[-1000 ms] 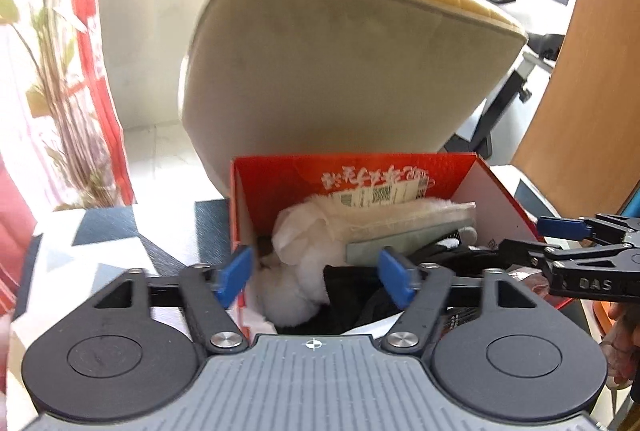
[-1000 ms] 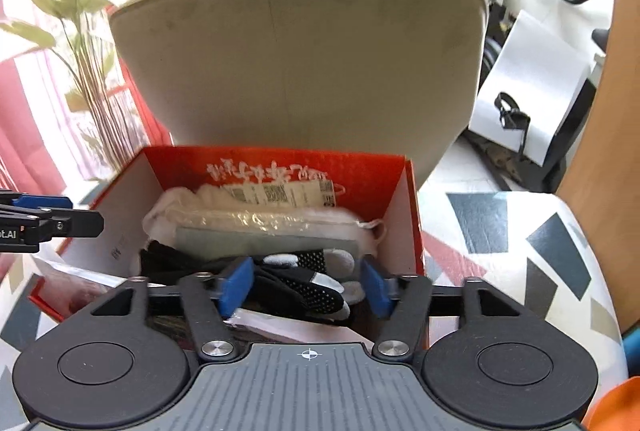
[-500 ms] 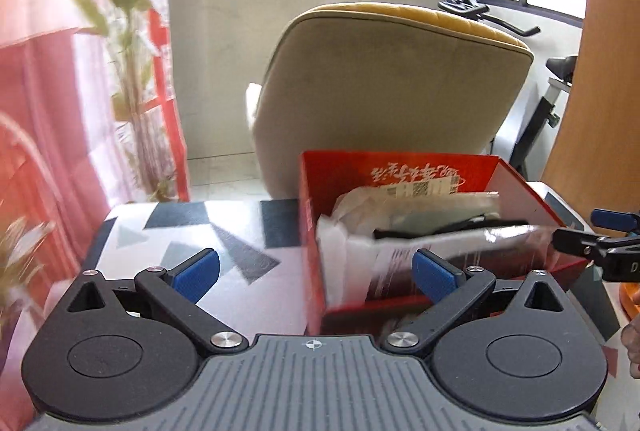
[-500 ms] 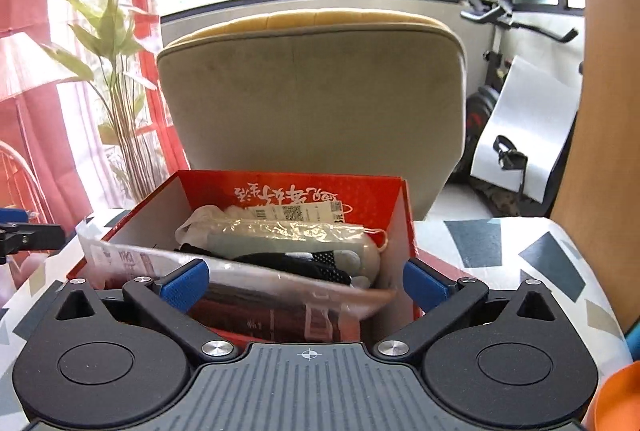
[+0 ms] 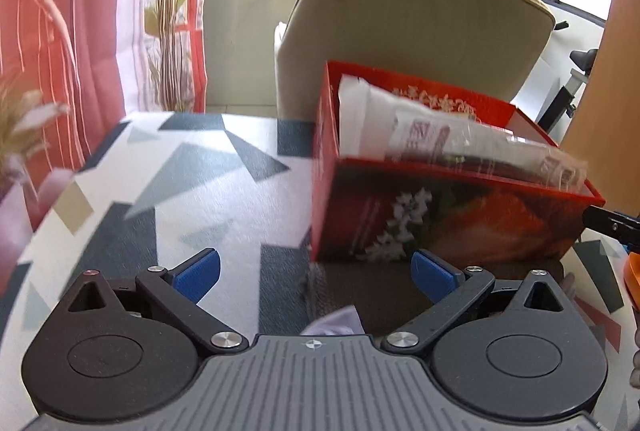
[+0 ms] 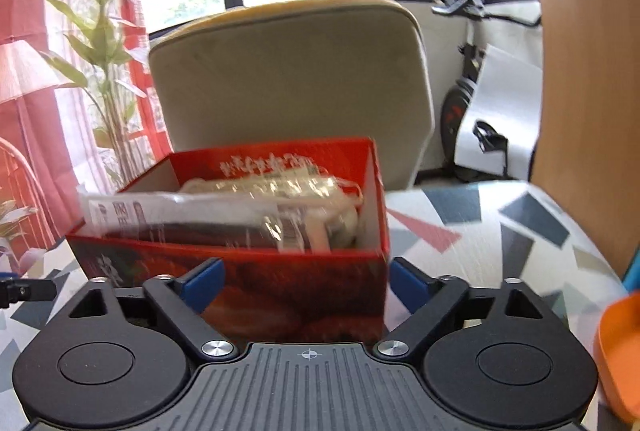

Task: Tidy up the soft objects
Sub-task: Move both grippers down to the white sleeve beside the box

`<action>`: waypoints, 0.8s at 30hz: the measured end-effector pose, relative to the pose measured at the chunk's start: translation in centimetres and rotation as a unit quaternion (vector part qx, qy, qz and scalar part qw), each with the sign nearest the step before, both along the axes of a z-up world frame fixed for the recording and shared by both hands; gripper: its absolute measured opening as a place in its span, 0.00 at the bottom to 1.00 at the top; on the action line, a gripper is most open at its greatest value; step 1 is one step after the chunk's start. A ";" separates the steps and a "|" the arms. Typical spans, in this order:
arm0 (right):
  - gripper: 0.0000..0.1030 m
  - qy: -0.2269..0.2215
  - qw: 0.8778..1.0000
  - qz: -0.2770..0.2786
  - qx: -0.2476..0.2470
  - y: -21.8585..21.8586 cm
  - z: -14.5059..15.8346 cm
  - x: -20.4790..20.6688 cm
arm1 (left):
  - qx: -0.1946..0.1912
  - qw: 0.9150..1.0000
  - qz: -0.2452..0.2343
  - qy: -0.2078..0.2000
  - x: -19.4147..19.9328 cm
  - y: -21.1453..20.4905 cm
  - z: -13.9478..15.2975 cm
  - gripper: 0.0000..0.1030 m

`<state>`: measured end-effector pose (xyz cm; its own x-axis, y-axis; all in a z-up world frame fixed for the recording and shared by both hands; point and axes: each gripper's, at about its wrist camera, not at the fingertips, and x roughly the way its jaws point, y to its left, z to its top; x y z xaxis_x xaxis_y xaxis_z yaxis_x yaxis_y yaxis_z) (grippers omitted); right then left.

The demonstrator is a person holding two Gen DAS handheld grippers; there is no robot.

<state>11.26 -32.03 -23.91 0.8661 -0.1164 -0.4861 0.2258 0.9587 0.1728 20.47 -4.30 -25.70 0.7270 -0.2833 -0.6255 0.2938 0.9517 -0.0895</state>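
Note:
A red cardboard box (image 5: 452, 219) (image 6: 280, 287) stands on the patterned table, filled with soft items in clear plastic bags (image 5: 460, 143) (image 6: 248, 207); one flat bag lies across the top and sticks out past the rim. My left gripper (image 5: 316, 273) is open and empty, low over the table in front of the box's left corner. My right gripper (image 6: 306, 281) is open and empty, close in front of the box's near wall. The right gripper's tip (image 5: 612, 221) shows in the left wrist view.
The table has a white cloth (image 5: 192, 191) with grey and blue triangles. A beige chair (image 6: 288, 87) stands right behind the box. A plant (image 6: 100, 39) and red curtains are on the left. An orange object (image 6: 620, 351) sits at the right edge.
Both grippers have pulled back out of the box and opened wide. The flat plastic bag now lies on top of the box's contents. The left gripper has swung left and lower.

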 end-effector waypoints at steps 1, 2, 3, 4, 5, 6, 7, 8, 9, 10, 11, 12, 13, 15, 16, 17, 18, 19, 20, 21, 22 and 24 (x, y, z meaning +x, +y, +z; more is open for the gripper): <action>0.81 0.002 1.000 -0.004 0.007 0.0 -0.5 -0.2 | 0.000 1.000 0.001 0.004 -0.2 0.0 -0.3 0.98; 0.79 0.006 1.000 -0.009 0.012 -0.1 -1.0 -0.4 | 0.000 1.000 0.002 0.009 -0.3 -0.1 -0.7 0.98; 0.78 0.011 1.000 -0.014 0.016 -0.1 -1.5 -0.6 | 0.001 1.000 0.004 0.014 -0.3 0.0 -1.0 0.96; 0.77 0.018 0.999 -0.018 0.021 -0.1 -2.1 -0.7 | 0.001 1.000 0.005 0.019 -0.4 0.0 -1.4 0.93; 0.77 0.025 0.999 -0.022 0.028 0.0 -2.7 -0.8 | 0.001 1.000 0.006 0.026 -0.4 0.1 -1.7 0.91; 0.76 0.032 0.999 -0.025 0.036 0.0 -3.3 -0.9 | 0.000 1.000 0.008 0.030 -0.6 0.0 -2.0 0.90; 0.75 0.040 0.998 -0.027 0.043 0.1 -3.9 -0.9 | 0.000 0.999 0.009 0.034 -0.6 0.1 -2.3 0.90; 0.72 0.048 0.997 -0.029 0.048 0.2 -4.5 -0.9 | -0.001 0.999 0.010 0.038 -0.7 0.2 -2.5 0.90; 0.71 0.055 0.997 -0.030 0.052 0.4 -5.1 -0.9 | -0.002 0.999 0.012 0.039 -0.7 0.3 -2.6 0.90; 0.70 0.062 0.996 -0.032 0.054 0.5 -5.6 -0.9 | -0.001 0.999 0.012 0.039 -0.8 0.4 -2.7 0.89; 0.68 0.069 0.995 -0.032 0.057 0.7 -6.1 -0.9 | -0.001 0.999 0.013 0.039 -0.8 0.5 -2.8 0.89; 0.67 0.075 0.995 -0.032 0.059 0.8 -6.6 -1.0 | -0.001 0.999 0.013 0.040 -0.8 0.5 -2.9 0.89; 0.64 0.081 0.994 -0.032 0.062 0.8 -7.0 -1.0 | -0.001 0.999 0.013 0.041 -0.8 0.6 -3.0 0.89; 0.60 0.091 0.993 -0.033 0.068 0.8 -7.7 -1.2 | -0.004 0.999 0.011 0.044 -0.8 0.6 -3.1 0.89; 0.58 0.095 0.992 -0.035 0.074 0.8 -8.1 -1.2 | -0.006 0.999 0.009 0.046 -0.9 0.6 -3.2 0.89; 0.54 0.097 0.991 -0.035 0.081 0.7 -8.4 -1.2 | -0.006 0.999 0.007 0.048 -0.8 0.5 -3.3 0.89; 0.51 0.100 0.991 -0.033 0.086 0.8 -8.7 -1.3 | -0.006 0.999 0.005 0.050 -0.7 0.5 -3.5 0.89; 0.47 0.101 0.991 -0.030 0.087 1.0 -8.9 -1.3 | -0.006 0.999 0.003 0.051 -0.8 0.4 -3.5 0.89; 0.45 0.098 0.992 -0.028 0.080 1.3 -8.9 -1.5 | -0.006 0.999 0.001 0.053 -0.9 0.3 -3.7 0.89; 0.43 0.098 0.992 -0.023 0.075 1.5 -8.9 -1.5 | -0.006 0.998 -0.002 0.055 -1.0 0.3 -3.8 0.89; 0.40 0.096 0.993 -0.019 0.070 1.7 -9.0 -1.7 | -0.006 0.998 -0.004 0.058 -1.2 0.2 -3.9 0.89; 0.37 0.093 0.994 -0.015 0.063 1.9 -9.0 -1.9 | -0.008 0.998 -0.006 0.064 -1.4 0.2 -4.2 0.88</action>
